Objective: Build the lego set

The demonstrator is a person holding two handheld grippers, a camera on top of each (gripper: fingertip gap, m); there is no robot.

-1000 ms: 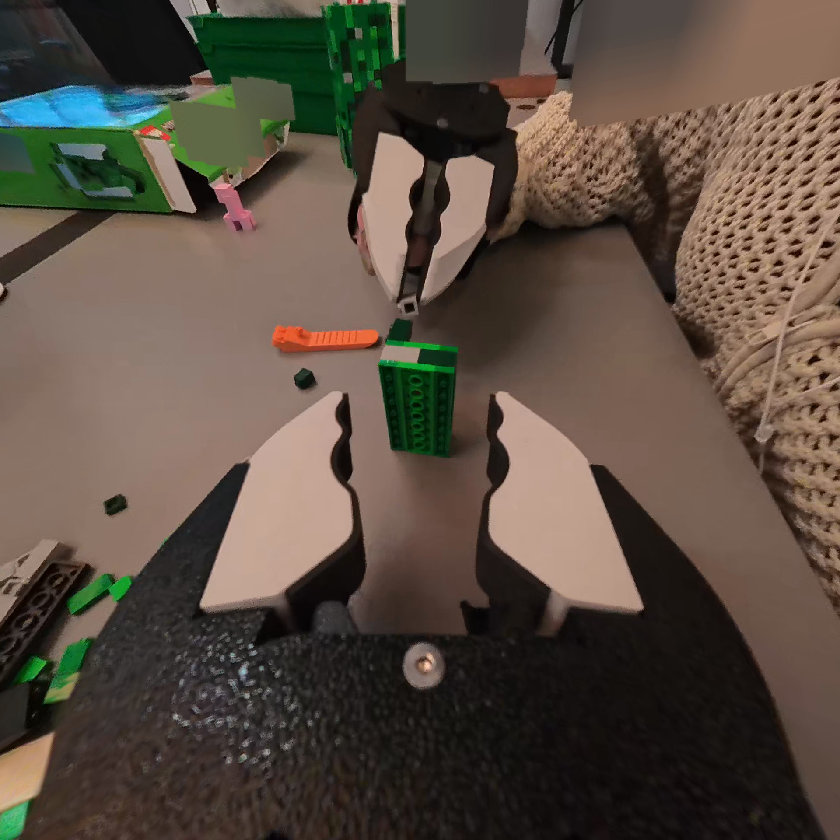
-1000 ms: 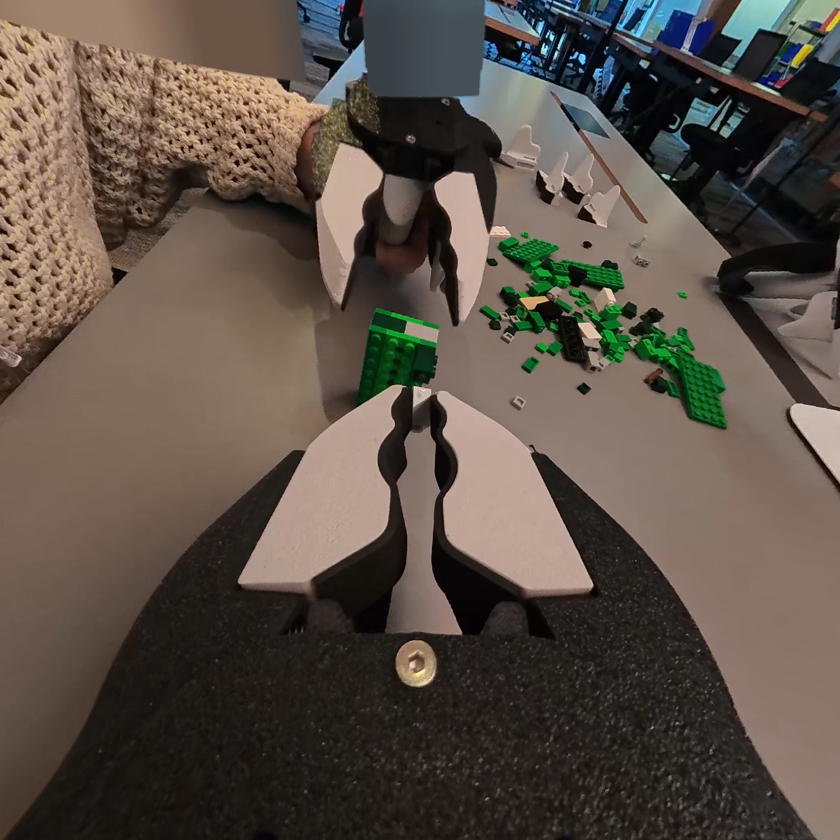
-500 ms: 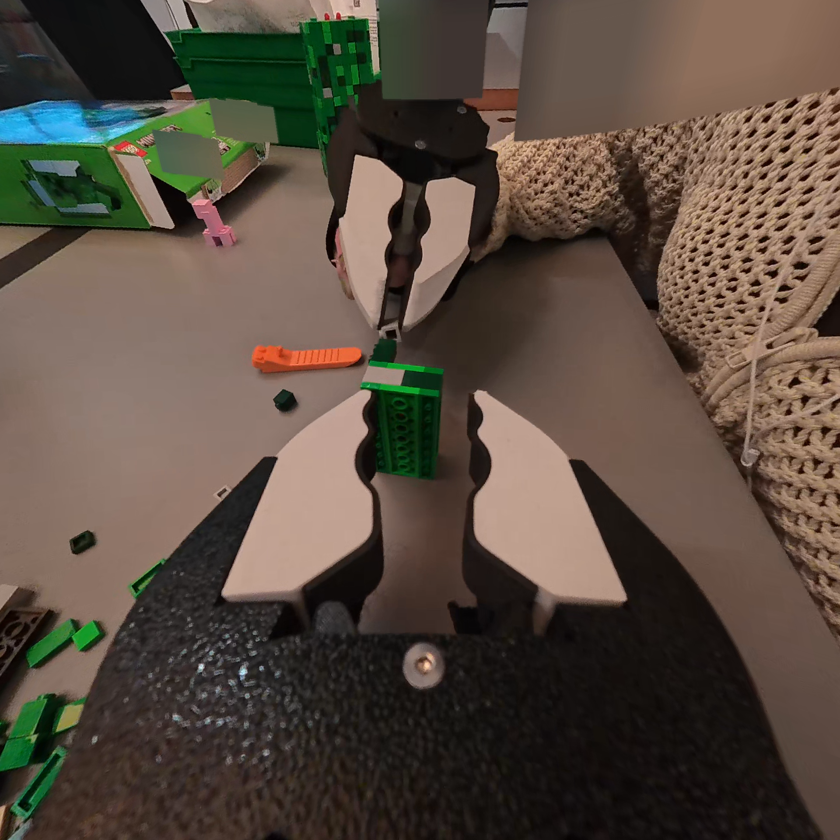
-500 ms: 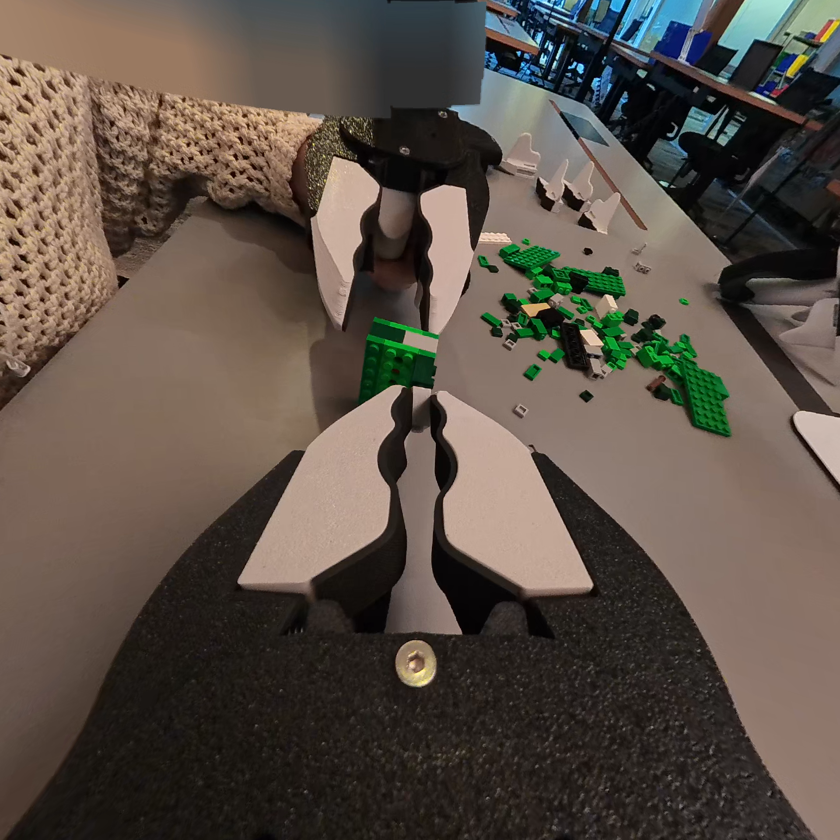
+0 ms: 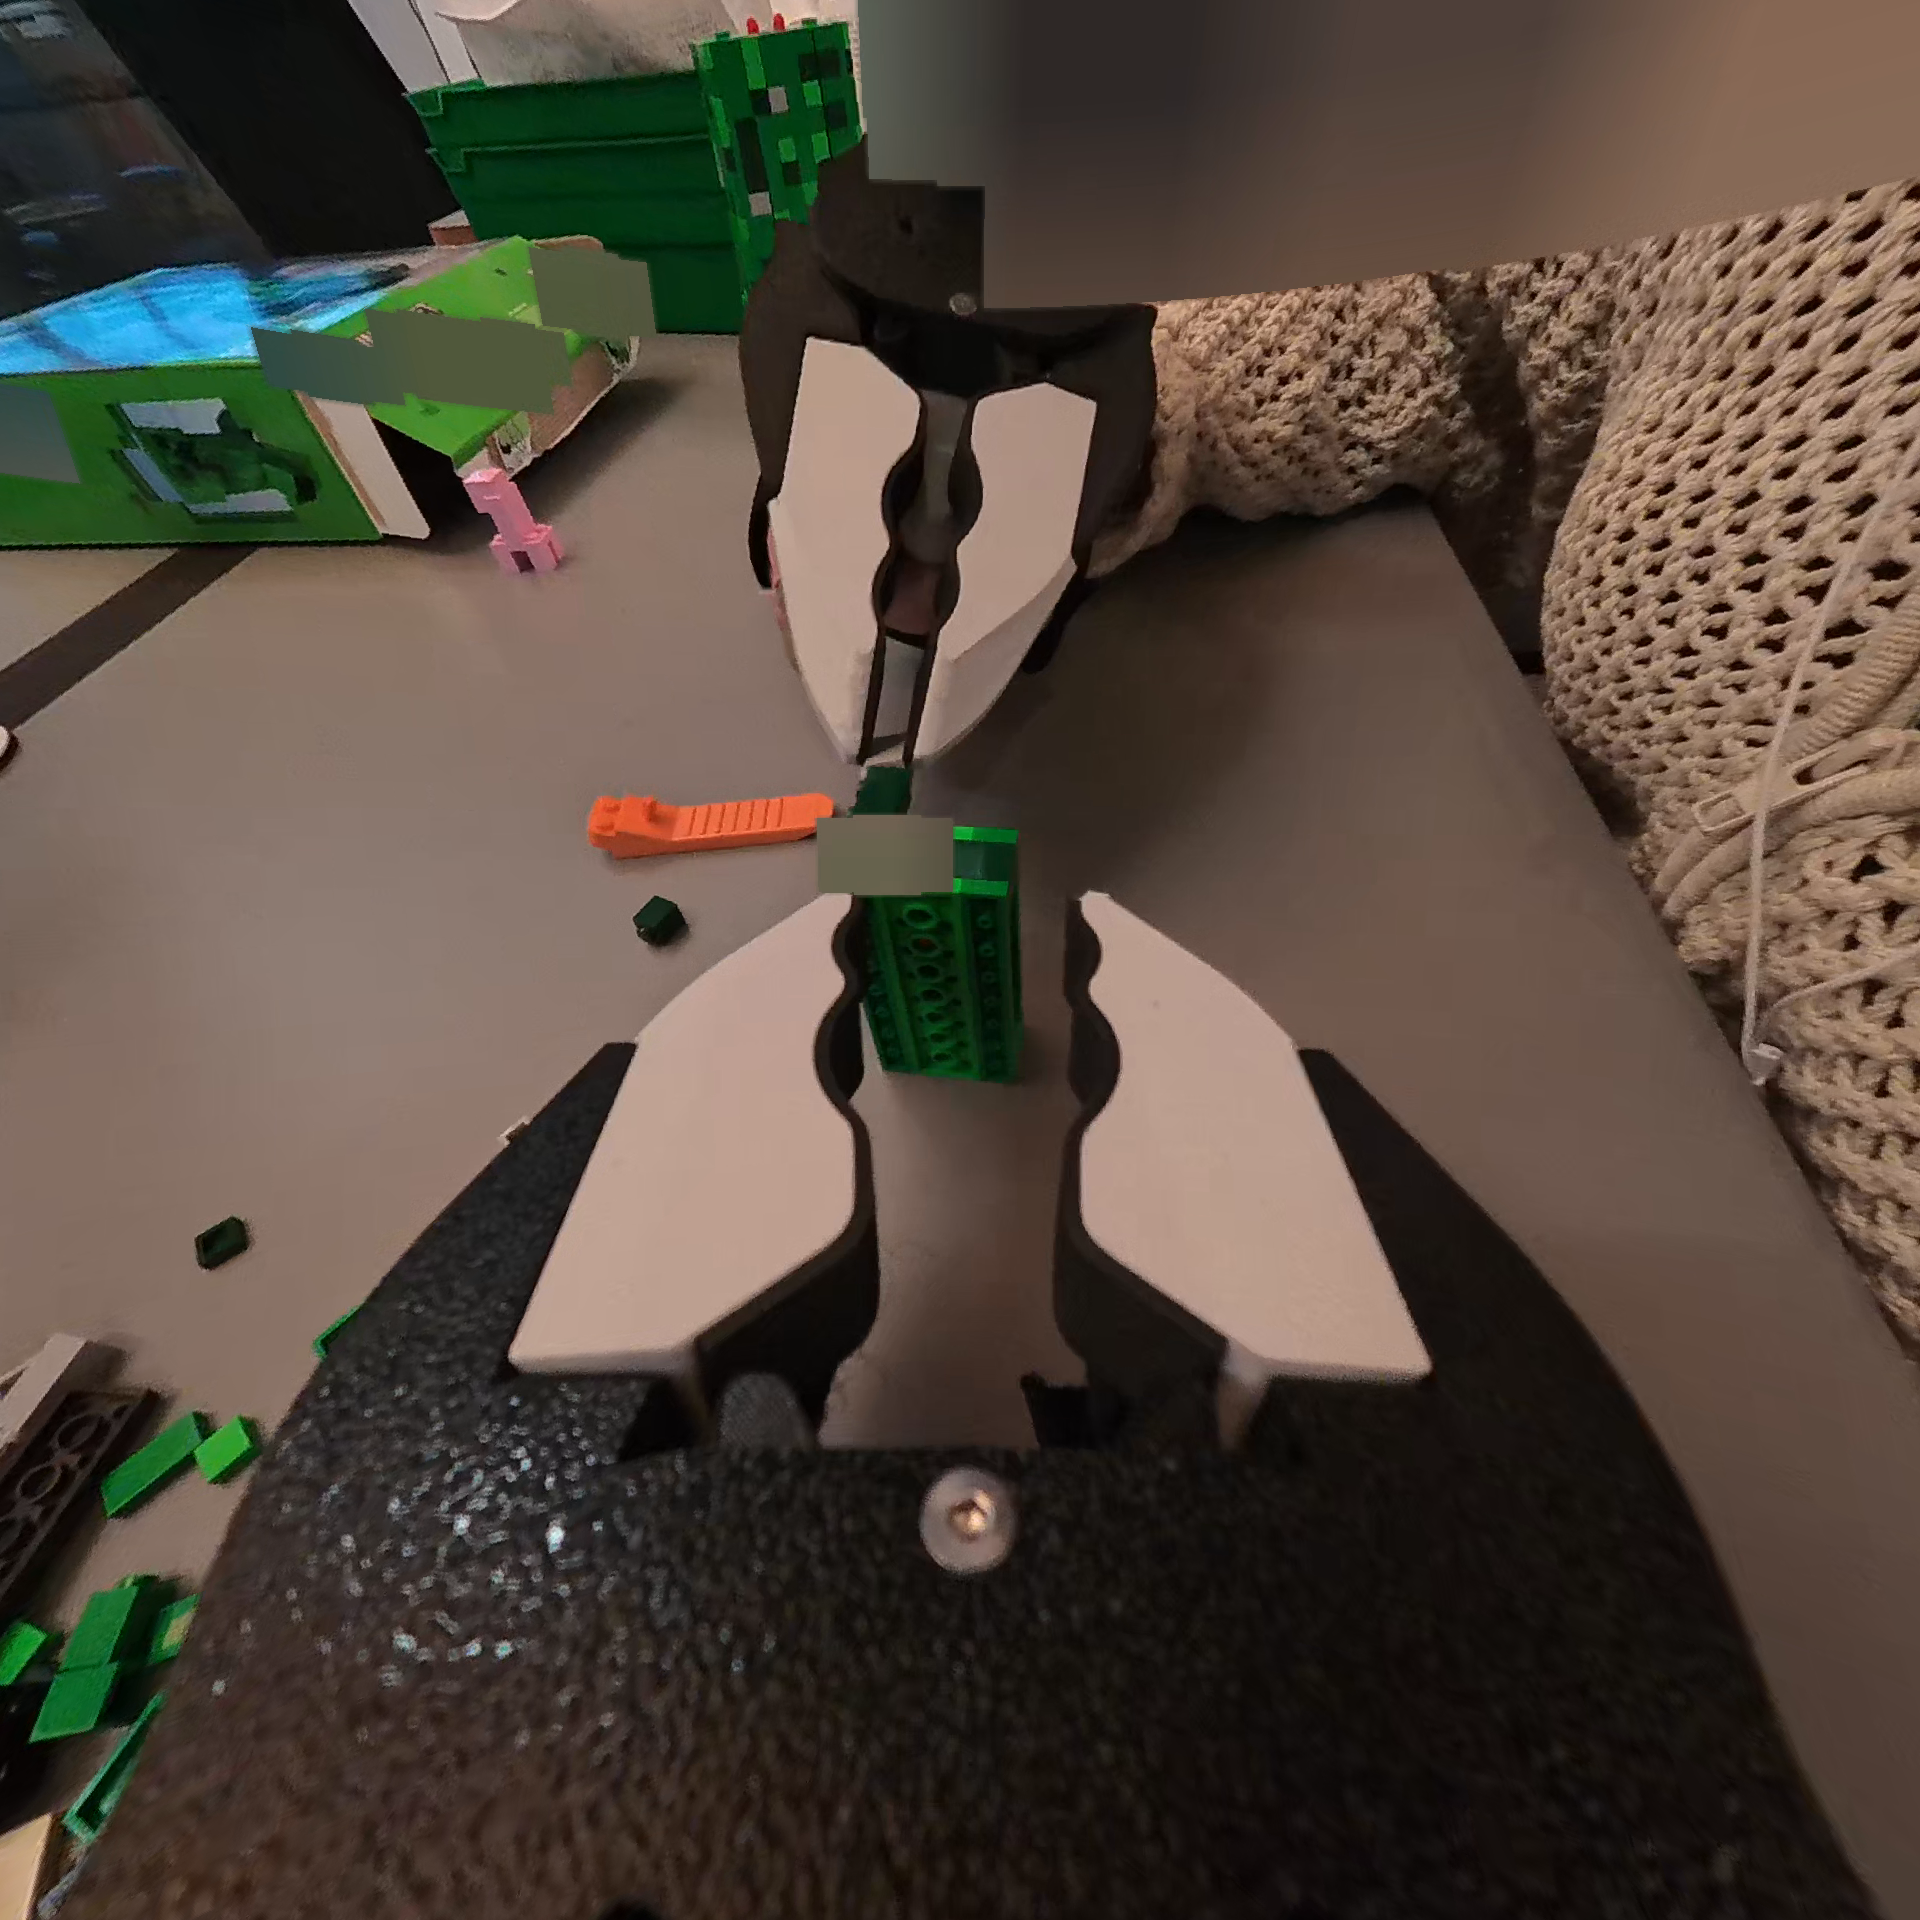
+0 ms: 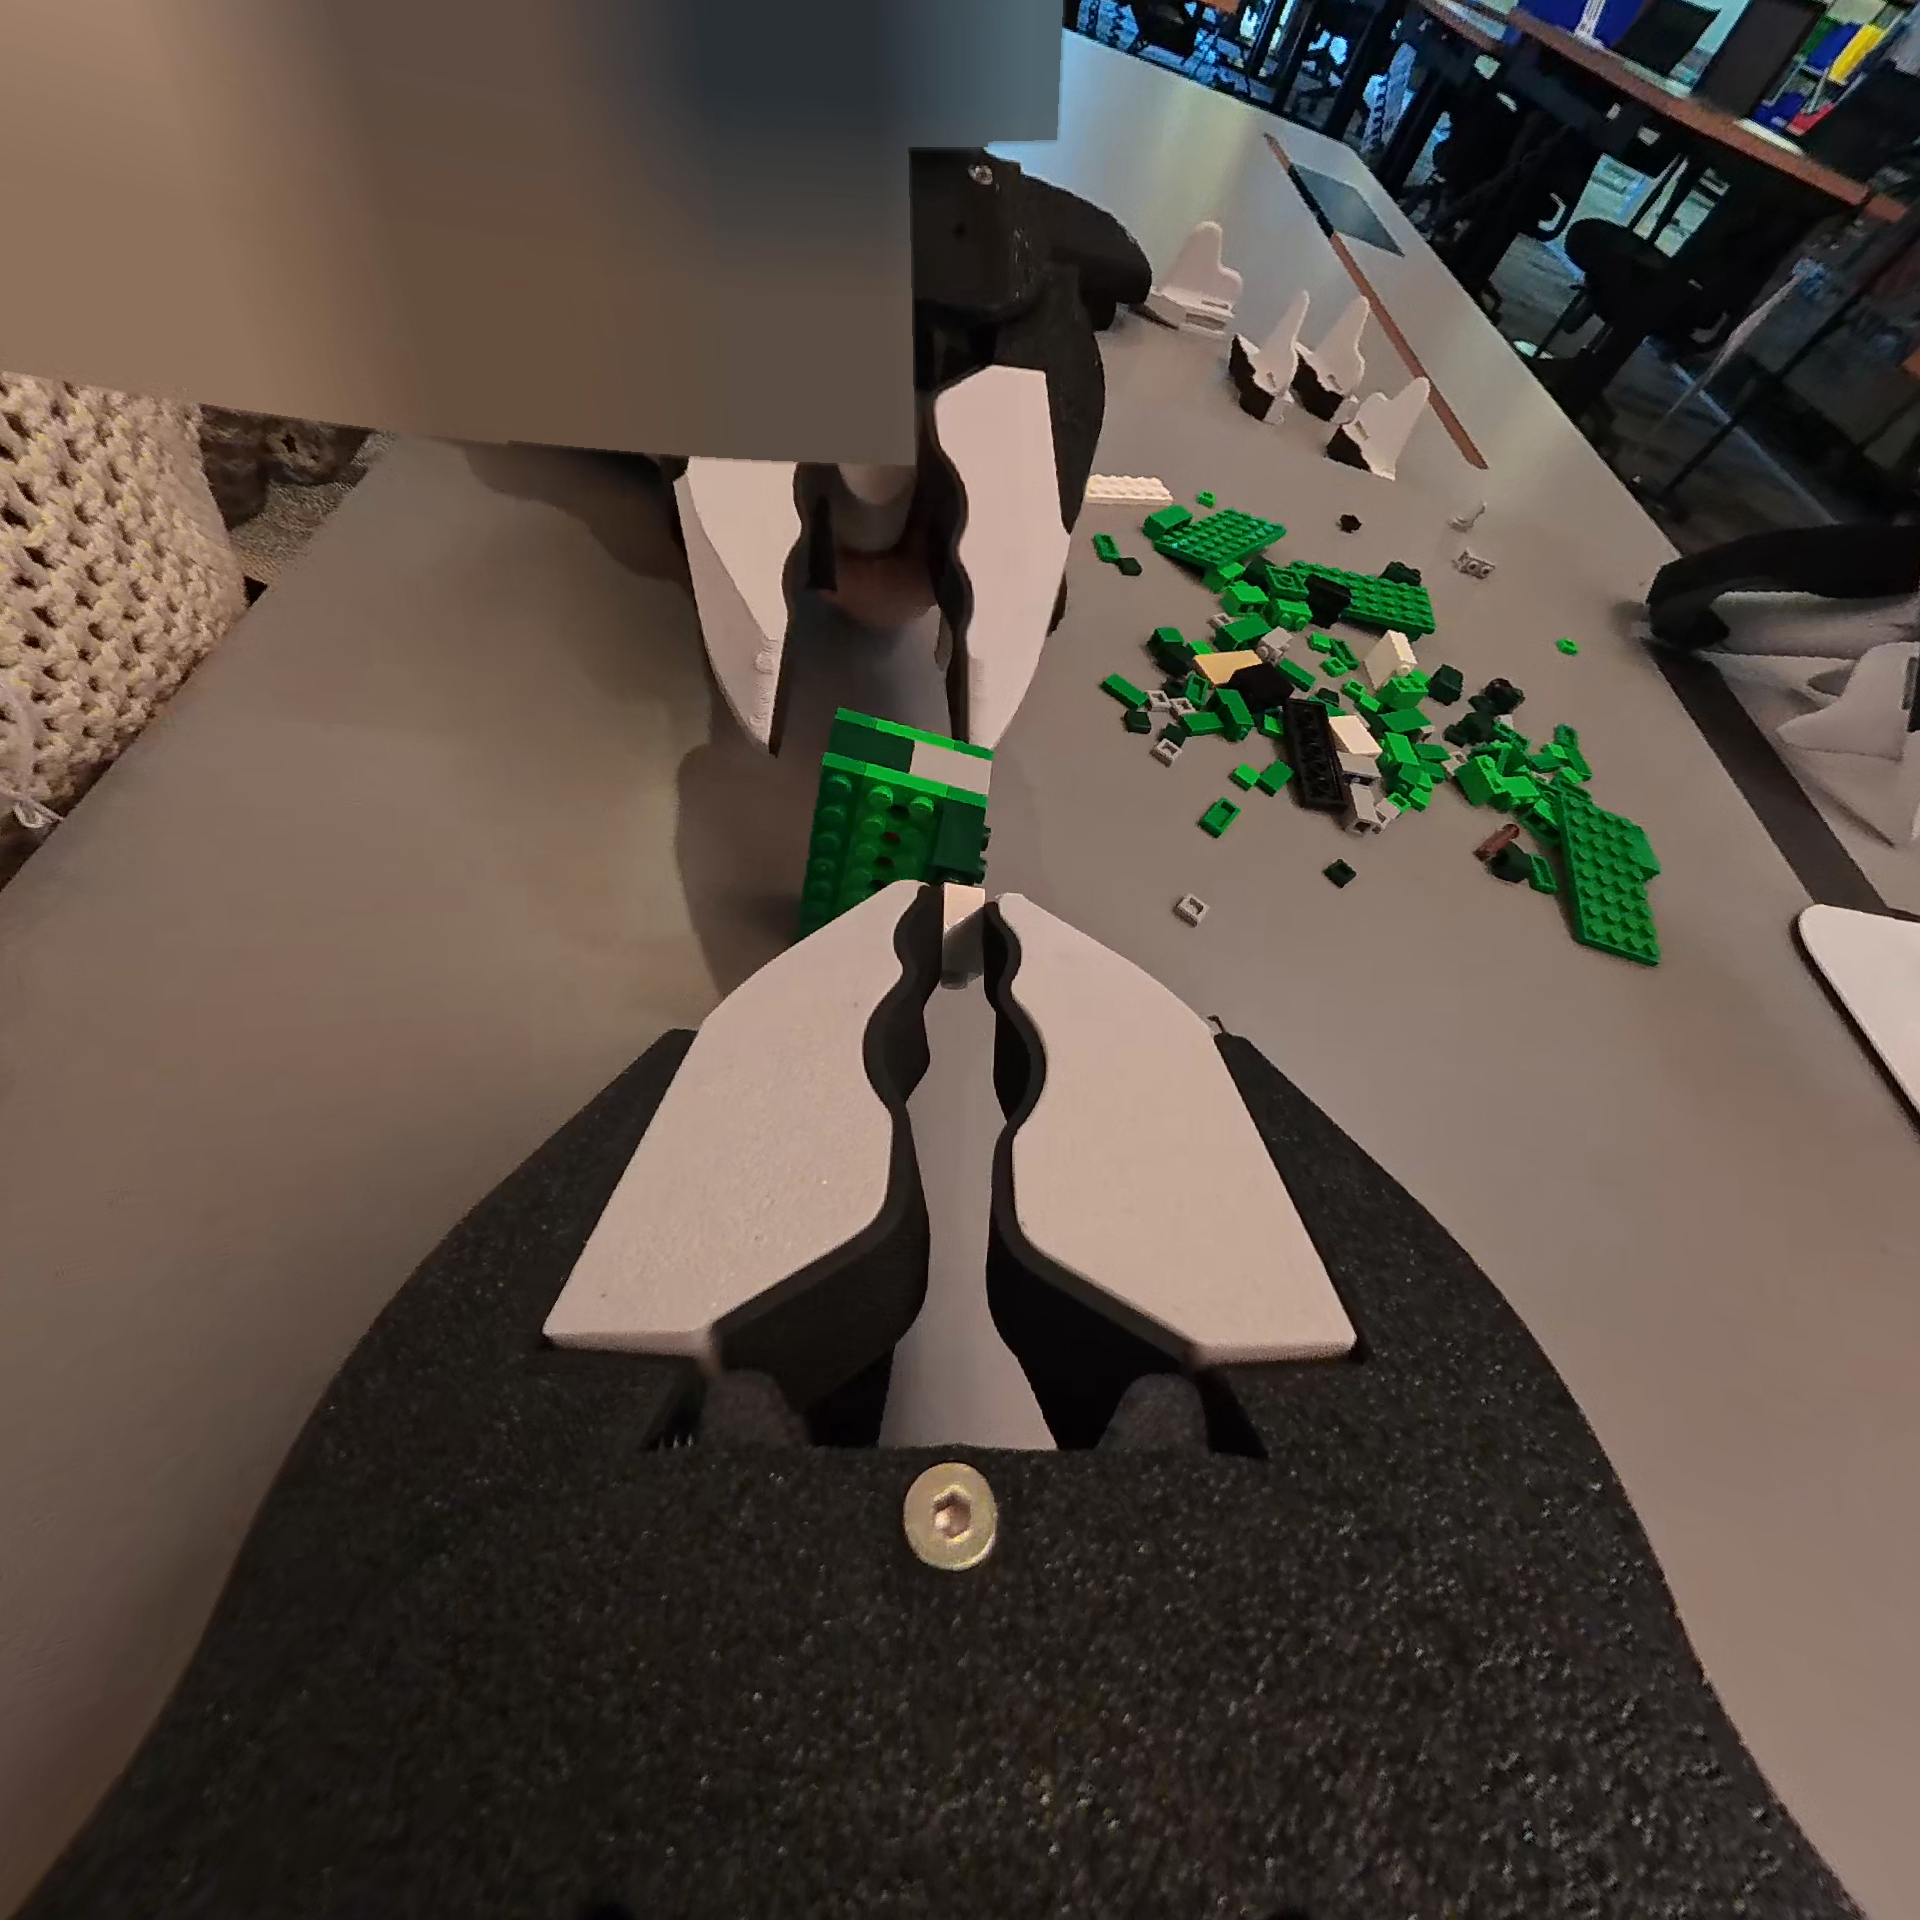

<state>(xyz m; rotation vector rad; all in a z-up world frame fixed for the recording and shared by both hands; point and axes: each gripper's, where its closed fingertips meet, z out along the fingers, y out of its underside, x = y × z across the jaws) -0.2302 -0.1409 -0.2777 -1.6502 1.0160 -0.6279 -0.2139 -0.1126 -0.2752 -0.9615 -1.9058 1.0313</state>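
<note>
1. Task obj: tall green lego brick stack [image 5: 943, 987], upright on the flat grey table [image 5: 312, 883]; top layer part dark green, part white, studs on the side facing the right wrist cam [image 6: 883, 831].
2. Left gripper [image 5: 961, 914]: white fingers w/ black inner pads, spread apart, straddling the stack. Left finger looks to be against the stack's side; right finger clear of it. Not clamped.
3. Right gripper [image 6: 961, 914]: fingers nearly together, pinching a small white lego piece [image 6: 961, 930] at the tips, just beside the stack's near side.
4. Left cam only: orange flat plastic brick separator [image 5: 707, 823] lying past the stack, small pink lego figure [image 5: 514, 525], green printed cardboard box [image 5: 208, 436], cream knit sleeve [image 5: 1714, 623] at the table's edge.
5. Right cam only: scattered pile of loose green, black & white lego bits [image 6: 1371, 707] on the table, well apart from the stack.
</note>
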